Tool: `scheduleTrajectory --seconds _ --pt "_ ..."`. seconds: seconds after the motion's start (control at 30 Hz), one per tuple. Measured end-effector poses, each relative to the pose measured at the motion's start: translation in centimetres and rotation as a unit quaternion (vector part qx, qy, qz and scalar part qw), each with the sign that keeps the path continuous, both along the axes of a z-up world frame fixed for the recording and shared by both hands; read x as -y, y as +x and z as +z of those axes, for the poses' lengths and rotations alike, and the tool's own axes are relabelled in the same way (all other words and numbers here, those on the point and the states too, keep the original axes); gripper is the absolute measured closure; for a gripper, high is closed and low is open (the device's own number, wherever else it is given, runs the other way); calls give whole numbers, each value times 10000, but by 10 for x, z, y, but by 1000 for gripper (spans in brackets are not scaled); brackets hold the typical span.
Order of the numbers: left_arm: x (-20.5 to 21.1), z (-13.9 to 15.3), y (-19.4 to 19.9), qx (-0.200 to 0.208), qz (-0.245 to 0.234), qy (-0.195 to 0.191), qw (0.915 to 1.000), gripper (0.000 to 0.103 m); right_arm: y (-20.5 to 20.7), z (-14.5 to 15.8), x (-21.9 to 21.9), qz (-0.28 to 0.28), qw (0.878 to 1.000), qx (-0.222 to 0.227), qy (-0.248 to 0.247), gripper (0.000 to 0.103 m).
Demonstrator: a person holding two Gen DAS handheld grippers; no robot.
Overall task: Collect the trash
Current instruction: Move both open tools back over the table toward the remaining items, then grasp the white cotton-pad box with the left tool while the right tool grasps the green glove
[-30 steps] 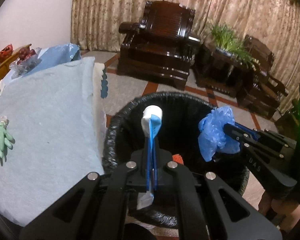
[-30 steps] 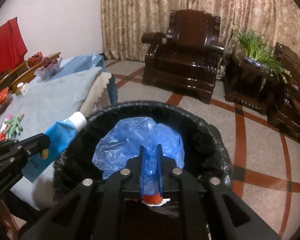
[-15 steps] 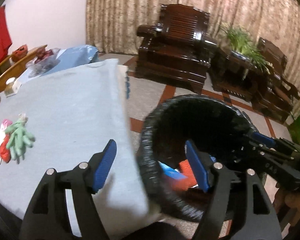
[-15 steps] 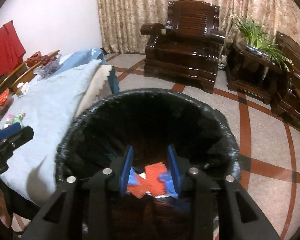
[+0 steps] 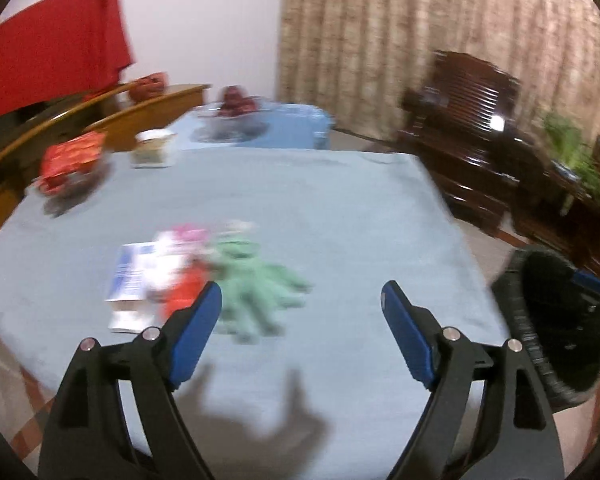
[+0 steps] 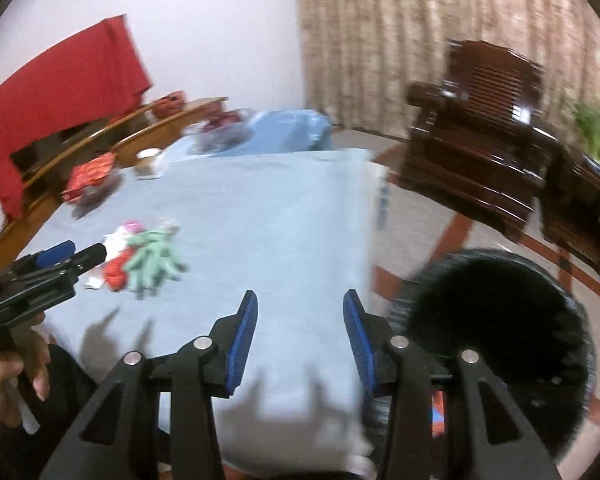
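A small heap of trash lies on the pale blue tablecloth (image 5: pixel 340 216): a green rubber glove (image 5: pixel 256 284), a red scrap (image 5: pixel 186 288), a pink and white wrapper (image 5: pixel 184 236) and a white and blue packet (image 5: pixel 130 276). My left gripper (image 5: pixel 302 306) is open and empty, just short of the glove. My right gripper (image 6: pixel 300 314) is open and empty above the table's near right edge. The heap also shows in the right wrist view, with the glove (image 6: pixel 152 260) beside the left gripper (image 6: pixel 72 254). The black-lined bin (image 6: pixel 496 332) stands on the floor right of the table.
At the table's far side are a red packet (image 5: pixel 72 156), a white cup (image 5: pixel 152 148) and a bowl of dark red fruit (image 5: pixel 236 112). Dark wooden armchairs (image 6: pixel 480 136) and a potted plant (image 5: pixel 572 152) stand by the curtain. A red cloth (image 6: pixel 60 84) hangs at the left.
Both grippers let go of their trash into the bin, opened, and swung left from over the bin to face the table. The views are blurred by the motion.
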State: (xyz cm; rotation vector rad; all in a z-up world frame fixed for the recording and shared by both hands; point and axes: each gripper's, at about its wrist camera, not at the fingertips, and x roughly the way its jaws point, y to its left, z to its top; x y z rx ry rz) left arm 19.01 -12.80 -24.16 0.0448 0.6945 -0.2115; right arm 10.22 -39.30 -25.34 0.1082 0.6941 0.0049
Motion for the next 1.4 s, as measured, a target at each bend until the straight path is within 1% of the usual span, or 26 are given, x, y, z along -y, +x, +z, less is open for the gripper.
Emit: scheduleTrajectory --seconds 0.03,0.1,0.2,0.33,0.43,0.63,0.87,0.9,1.17,1.23,1.27,1.3,1.33,1.4 --pt "-25 -2 5 9 140 21 9999 23 8 -1 -18 129 9999 -9 27 59" --pt "-57 -5 12 18 349 66 9994 23 22 -4 -53 376 9993 -29 49 59" --pt "-100 -11 21 4 525 36 9986 23 41 -8 -95 656 9978 -39 34 59" --pt "-139 -27 31 -52 513 116 9986 23 62 -18 -132 860 9962 -96 52 59" --pt "-157 -41 40 -135 500 132 9986 23 80 -28 -158 950 9953 -172 64 59" --pt "-175 -73 54 -332 500 54 9982 24 108 -53 -188 1062 9937 -369 14 59" --pt "-190 -103 80 -614 480 -23 9970 32 140 -81 -203 994 9936 -527 -65 59" --pt "-192 -106 83 -657 477 -58 9967 35 144 -85 -205 974 9937 -540 -124 59" --pt "-199 -114 97 -769 437 -85 9960 39 167 -106 -210 929 9928 -744 -114 59" --pt "-201 -116 99 -824 462 -103 9955 39 172 -114 -211 953 9916 -868 -133 59" --pt "-202 -118 100 -860 472 -125 9951 41 174 -117 -212 989 9905 -941 -152 63" --pt "-203 -119 102 -893 469 -148 9948 46 176 -119 -212 1019 9897 -989 -190 78" --pt "-204 -121 103 -931 449 -188 9945 51 174 -119 -211 1041 9897 -960 -205 84" --pt "-204 -121 105 -950 361 -272 9944 80 169 -112 -207 1123 9900 -855 -85 93"
